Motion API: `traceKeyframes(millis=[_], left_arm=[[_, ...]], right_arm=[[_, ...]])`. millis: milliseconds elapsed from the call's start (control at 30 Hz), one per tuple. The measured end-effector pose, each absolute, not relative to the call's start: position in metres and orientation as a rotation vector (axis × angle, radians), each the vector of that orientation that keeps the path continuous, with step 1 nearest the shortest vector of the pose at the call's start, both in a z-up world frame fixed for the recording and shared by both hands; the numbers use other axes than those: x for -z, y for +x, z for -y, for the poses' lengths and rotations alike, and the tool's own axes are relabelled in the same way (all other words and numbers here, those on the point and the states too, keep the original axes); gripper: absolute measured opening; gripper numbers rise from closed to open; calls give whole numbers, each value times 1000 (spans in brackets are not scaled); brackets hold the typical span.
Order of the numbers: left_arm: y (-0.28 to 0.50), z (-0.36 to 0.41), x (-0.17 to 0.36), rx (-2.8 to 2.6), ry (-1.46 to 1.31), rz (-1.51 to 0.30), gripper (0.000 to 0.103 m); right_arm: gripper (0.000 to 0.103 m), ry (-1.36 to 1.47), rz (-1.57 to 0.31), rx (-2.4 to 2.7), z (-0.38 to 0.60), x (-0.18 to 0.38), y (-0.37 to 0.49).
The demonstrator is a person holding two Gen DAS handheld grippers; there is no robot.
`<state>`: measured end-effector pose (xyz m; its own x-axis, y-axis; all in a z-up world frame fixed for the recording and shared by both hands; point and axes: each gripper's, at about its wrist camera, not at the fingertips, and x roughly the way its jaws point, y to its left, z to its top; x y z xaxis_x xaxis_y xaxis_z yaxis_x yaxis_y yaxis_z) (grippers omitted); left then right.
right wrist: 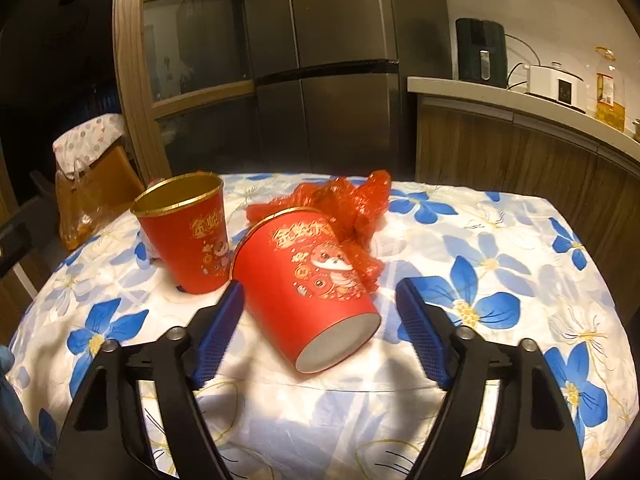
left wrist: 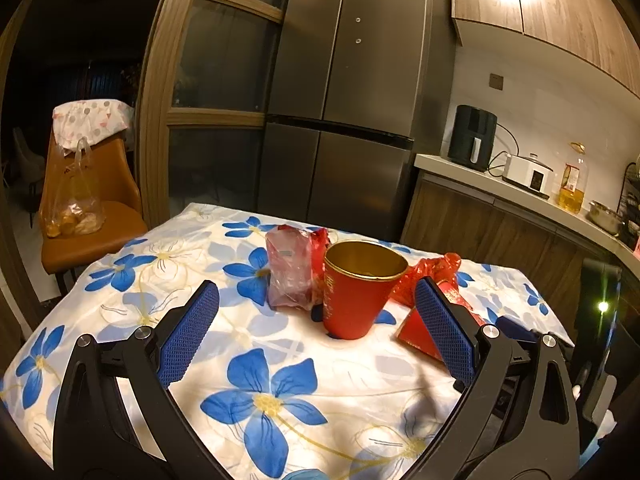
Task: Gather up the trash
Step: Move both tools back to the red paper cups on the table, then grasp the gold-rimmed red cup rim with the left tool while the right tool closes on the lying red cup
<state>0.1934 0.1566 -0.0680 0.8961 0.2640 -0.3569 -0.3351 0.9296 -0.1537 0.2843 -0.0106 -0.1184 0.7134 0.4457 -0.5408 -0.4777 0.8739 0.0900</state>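
Left wrist view: left tool point(left wrist: 317, 304) spread wide, blue ribbed pads point(left wrist: 188, 336) apart and pinching nothing, held over the near part of the bench point(left wrist: 120, 280) with its blue-flowered cloth. Upright red cup point(left wrist: 356, 292), gold inside and gold-rimmed, standing ahead between the two pads but beyond their tips, not touched. Pinkish clear plastic bag point(left wrist: 290, 268) just left of and touching the cup; crumpled red plastic film point(left wrist: 436, 270) behind and to its right. Part of a second red cup point(left wrist: 420, 332) lying to the right, mostly hidden by the right pad.

Right wrist view: right tool point(right wrist: 319, 296) likewise spread, pads point(right wrist: 218, 336) open on either side of the tipped red cup point(right wrist: 304, 280), clasping nothing. Tipped cup on its side on the bench point(right wrist: 520, 240), white base toward the camera, gold-rimmed mouth away, printed gold characters and a cartoon figure uppermost; base end lying between the pad tips, contact with the left pad not clear. Red film point(right wrist: 352, 204) bunched at and behind the mouth of that cup, touching it. Upright cup point(right wrist: 192, 236) just left of the tipped one, very close, whether touching cannot be told.

Background in both views: dark refrigerator point(left wrist: 344, 100), kitchen worktop with black appliance point(left wrist: 472, 138) and oil bottle point(left wrist: 573, 184), orange chair point(left wrist: 84, 208) carrying a clear bag point(left wrist: 74, 204).
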Motion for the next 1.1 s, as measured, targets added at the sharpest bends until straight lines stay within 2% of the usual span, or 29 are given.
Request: traceKeyframes(millis=[133, 400, 567, 667, 733, 867, 933, 1000, 1100], left_arm=[[200, -161, 69, -310, -226, -344, 97], [225, -170, 69, -292, -257, -364, 97], [249, -179, 71, -318, -263, -391, 97], [259, -184, 74, -320, -284, -417, 96], [267, -187, 77, -309, -300, -446, 91], [274, -187, 83, -309, -289, -484, 79], [277, -189, 88, -300, -298, -509, 68], [279, -190, 91, -299, -298, -526, 63], [279, -191, 96, -293, -300, -557, 50]], right_arm=[[60, -73, -596, -525, 8, 120, 283], [55, -81, -599, -558, 7, 121, 280], [56, -83, -604, -584, 4, 120, 280], [62, -79, -613, -597, 2, 120, 282], [66, -77, -617, -603, 1, 120, 282], [66, -85, -614, -612, -2, 119, 282], [66, -93, -612, -617, -4, 120, 281], [63, -95, -613, -620, -4, 120, 281], [57, -98, -617, -621, -5, 120, 282]])
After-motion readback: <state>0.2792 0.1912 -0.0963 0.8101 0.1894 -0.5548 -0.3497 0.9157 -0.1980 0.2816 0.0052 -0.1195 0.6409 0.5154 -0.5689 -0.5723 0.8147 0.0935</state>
